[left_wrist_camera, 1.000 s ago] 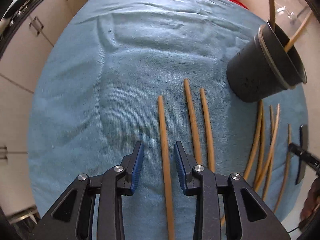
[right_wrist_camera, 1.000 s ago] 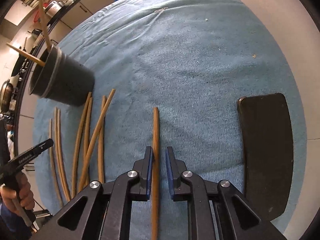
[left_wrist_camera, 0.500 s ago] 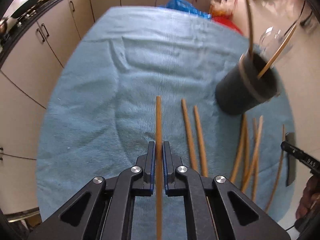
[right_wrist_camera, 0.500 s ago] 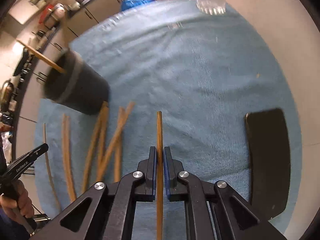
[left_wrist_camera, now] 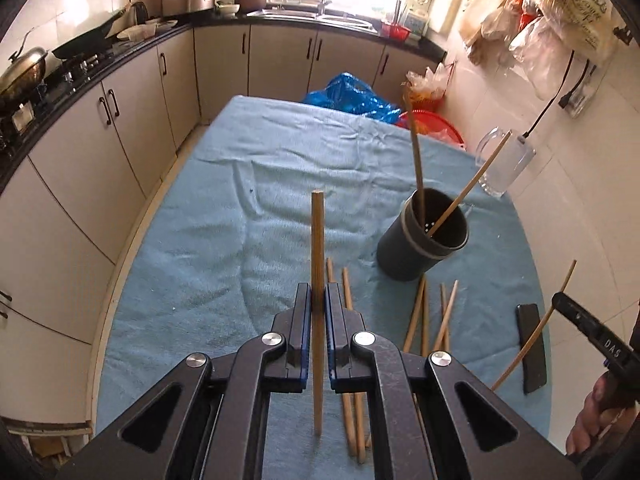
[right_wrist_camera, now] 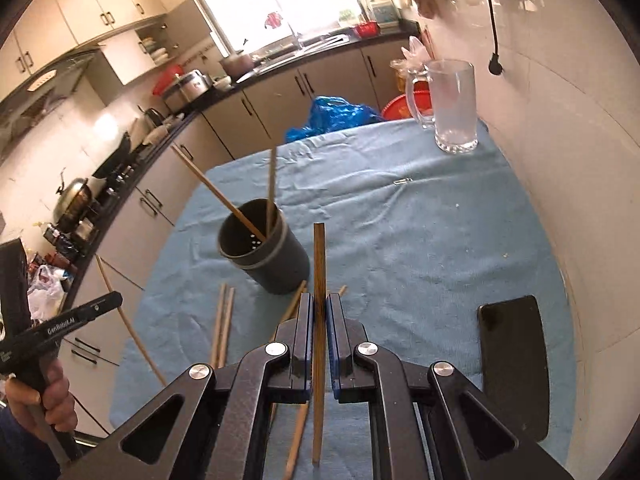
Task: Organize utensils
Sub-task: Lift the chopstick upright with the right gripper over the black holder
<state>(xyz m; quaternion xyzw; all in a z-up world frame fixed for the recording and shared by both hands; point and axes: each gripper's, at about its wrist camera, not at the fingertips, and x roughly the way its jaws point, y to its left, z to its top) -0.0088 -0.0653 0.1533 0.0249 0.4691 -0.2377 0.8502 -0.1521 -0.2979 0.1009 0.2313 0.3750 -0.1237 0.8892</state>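
My left gripper [left_wrist_camera: 318,300] is shut on a wooden chopstick [left_wrist_camera: 317,248] and holds it lifted above the blue towel [left_wrist_camera: 200,240]. My right gripper [right_wrist_camera: 319,308] is shut on another chopstick [right_wrist_camera: 319,264], also lifted. A dark grey utensil holder [left_wrist_camera: 420,244] stands on the towel with two chopsticks in it; it also shows in the right wrist view [right_wrist_camera: 264,244]. Several loose chopsticks [left_wrist_camera: 428,312] lie on the towel near the holder. The right gripper with its chopstick shows at the right edge of the left wrist view [left_wrist_camera: 560,300].
A black phone [right_wrist_camera: 514,360] lies on the towel at the right. A glass mug [right_wrist_camera: 452,108] stands at the far right corner by the wall. Kitchen cabinets run along the left. A blue bag [left_wrist_camera: 352,96] and a red basin lie beyond the table.
Both grippers have closed on their chopsticks and lifted them off the towel. Both views have tilted up from the table to show the kitchen.
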